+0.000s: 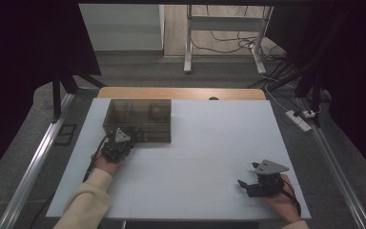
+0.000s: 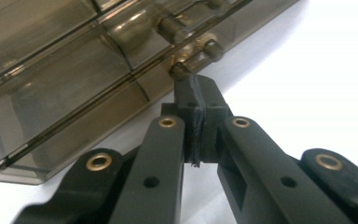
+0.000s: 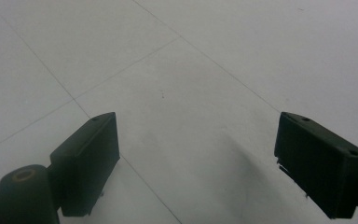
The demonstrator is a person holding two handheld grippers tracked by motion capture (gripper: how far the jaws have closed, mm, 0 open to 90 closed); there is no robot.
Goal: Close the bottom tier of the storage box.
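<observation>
A smoky translucent plastic box point(image 1: 138, 114) with compartments stands at the back left of the white table point(image 1: 209, 143). My left gripper point(image 1: 127, 137) is at its front wall. In the left gripper view the box point(image 2: 74, 70) is close up, and my left gripper point(image 2: 198, 88) has its black jaws pressed together, tips against a small knob point(image 2: 181, 70) on the box front. I cannot tell whether the knob is pinched. My right gripper point(image 1: 248, 175) rests near the front right of the table; my right gripper point(image 3: 198, 135) stands open with only bare white surface between its jaws.
Beyond the table's wooden far edge point(image 1: 181, 92) are a grey floor, a desk frame point(image 1: 221, 38) with cables and a power strip point(image 1: 299, 119). Metal rails run along both sides. Dark curtains hang left and right.
</observation>
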